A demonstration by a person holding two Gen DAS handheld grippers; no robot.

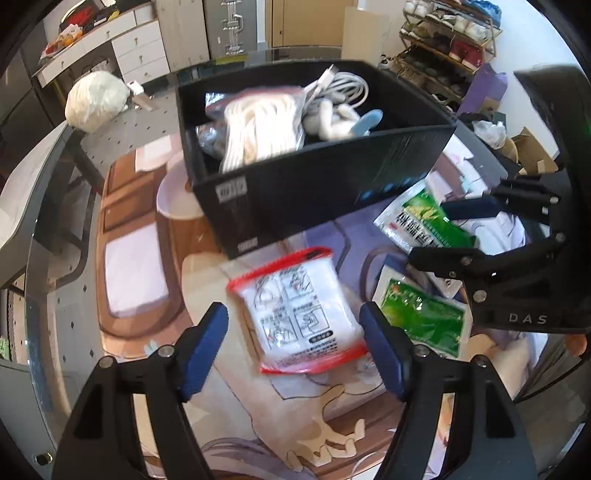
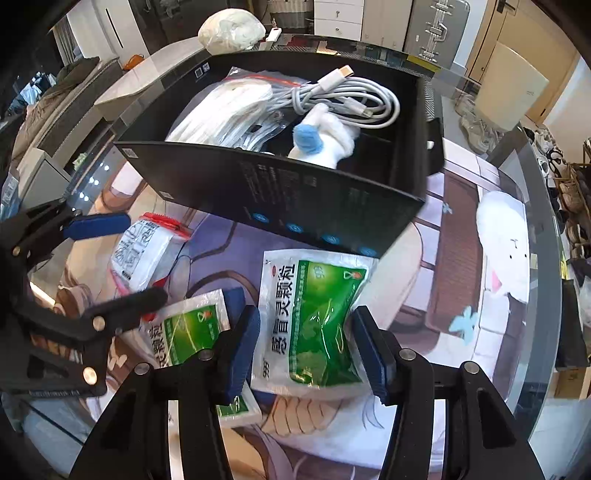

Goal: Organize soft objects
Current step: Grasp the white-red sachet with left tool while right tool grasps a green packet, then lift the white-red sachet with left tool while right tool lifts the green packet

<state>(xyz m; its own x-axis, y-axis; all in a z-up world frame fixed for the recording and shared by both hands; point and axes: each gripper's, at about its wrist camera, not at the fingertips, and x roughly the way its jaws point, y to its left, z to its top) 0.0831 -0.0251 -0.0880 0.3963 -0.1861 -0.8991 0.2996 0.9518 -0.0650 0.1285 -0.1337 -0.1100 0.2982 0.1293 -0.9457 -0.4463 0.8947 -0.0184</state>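
Note:
A black box [image 1: 332, 192] [image 2: 295, 195] on the printed mat holds a bagged white item [image 1: 258, 125] [image 2: 225, 107], a white cable [image 2: 347, 96] and a white-and-blue soft toy [image 2: 325, 140]. My left gripper [image 1: 293, 350] is open around a red-edged white pouch [image 1: 299, 314] [image 2: 144, 254] lying on the mat. My right gripper [image 2: 304, 347] [image 1: 443, 236] is shut on a green sachet [image 2: 310, 317] [image 1: 424, 218], its pads pressing the sachet's sides. A second green sachet [image 2: 188, 328] [image 1: 424, 321] lies beside it.
A white stuffed bag [image 1: 96, 99] [image 2: 231, 29] sits beyond the box. Drawers [image 1: 140, 51] and a shoe rack [image 1: 443, 44] stand in the background. A white plush [image 2: 502, 251] lies on the mat at right. The glass table edge [image 2: 546, 258] curves at right.

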